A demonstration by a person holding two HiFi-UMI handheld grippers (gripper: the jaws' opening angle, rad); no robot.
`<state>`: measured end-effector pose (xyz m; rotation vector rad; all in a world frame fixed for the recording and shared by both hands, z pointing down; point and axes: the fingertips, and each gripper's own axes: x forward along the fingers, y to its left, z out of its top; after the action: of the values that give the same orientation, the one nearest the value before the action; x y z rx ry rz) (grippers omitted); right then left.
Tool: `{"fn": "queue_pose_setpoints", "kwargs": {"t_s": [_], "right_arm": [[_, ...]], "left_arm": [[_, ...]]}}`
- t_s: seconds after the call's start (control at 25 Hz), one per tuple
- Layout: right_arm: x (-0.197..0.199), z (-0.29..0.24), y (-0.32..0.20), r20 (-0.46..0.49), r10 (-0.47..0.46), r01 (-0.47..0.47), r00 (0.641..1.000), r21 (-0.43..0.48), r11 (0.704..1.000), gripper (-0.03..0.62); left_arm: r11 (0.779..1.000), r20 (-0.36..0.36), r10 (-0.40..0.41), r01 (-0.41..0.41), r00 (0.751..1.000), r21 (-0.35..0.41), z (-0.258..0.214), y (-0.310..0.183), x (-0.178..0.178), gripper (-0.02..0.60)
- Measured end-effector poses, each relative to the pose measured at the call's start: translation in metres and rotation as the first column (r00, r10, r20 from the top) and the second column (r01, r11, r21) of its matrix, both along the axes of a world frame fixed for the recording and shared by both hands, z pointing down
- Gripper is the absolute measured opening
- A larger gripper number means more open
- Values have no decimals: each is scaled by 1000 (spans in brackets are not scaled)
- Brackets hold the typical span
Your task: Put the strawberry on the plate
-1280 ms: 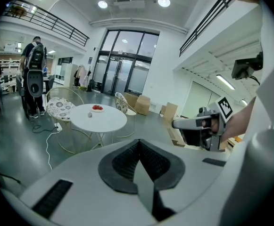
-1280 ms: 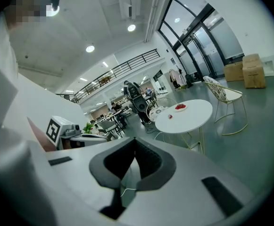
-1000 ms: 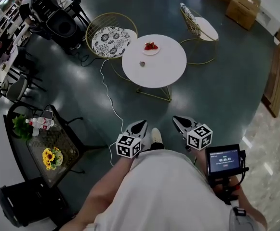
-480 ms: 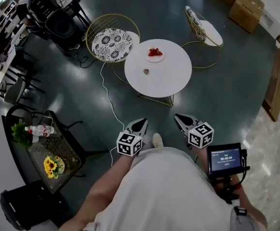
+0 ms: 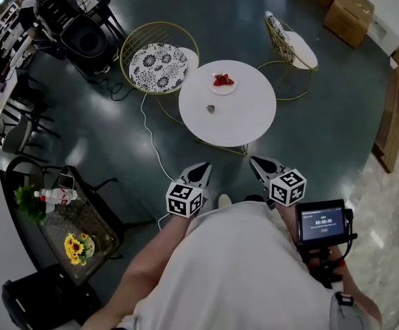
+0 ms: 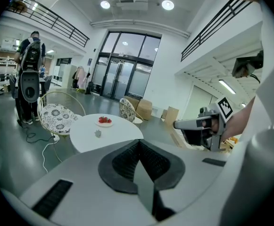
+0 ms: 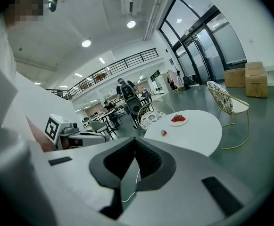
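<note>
We held left gripper [image 5: 198,172] and right gripper [image 5: 259,166] empty, jaws together, since the likely small red strawberry [image 5: 211,108] sat well apart on the round white table [image 5: 247,119].

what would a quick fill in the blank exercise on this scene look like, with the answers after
1. The plate on the round white table holds red ____.
2. A lone strawberry lies on the bare tabletop, off the ____.
3. The left gripper and the right gripper hold nothing, and the jaws of both are ____.
4. Wire-framed chairs stand beside the table, ____ in all.

Missing words: strawberries; plate; shut; two
</note>
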<state>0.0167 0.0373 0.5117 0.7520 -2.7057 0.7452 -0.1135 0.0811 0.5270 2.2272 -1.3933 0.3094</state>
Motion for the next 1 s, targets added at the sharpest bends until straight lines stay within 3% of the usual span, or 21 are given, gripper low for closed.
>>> {"fn": "queue_pose_setpoints", "kwargs": {"t_s": [0.56,0.84,1.0], "right_arm": [[-30,14,-17,-17,-40,39,999,-50,998,8],[-50,31,-83,-1,-77,77,997,-64,995,8],[-57,27,-82,-3,-83,83,997,-68,994,8]], "left_arm": [[998,-8,-41,41,999,-49,13,-8,-26,6],[995,21,-70,72,997,-72,28,-63,-42,6],[994,24,-68,69,997,-79,25,-65,-48,8]]}}
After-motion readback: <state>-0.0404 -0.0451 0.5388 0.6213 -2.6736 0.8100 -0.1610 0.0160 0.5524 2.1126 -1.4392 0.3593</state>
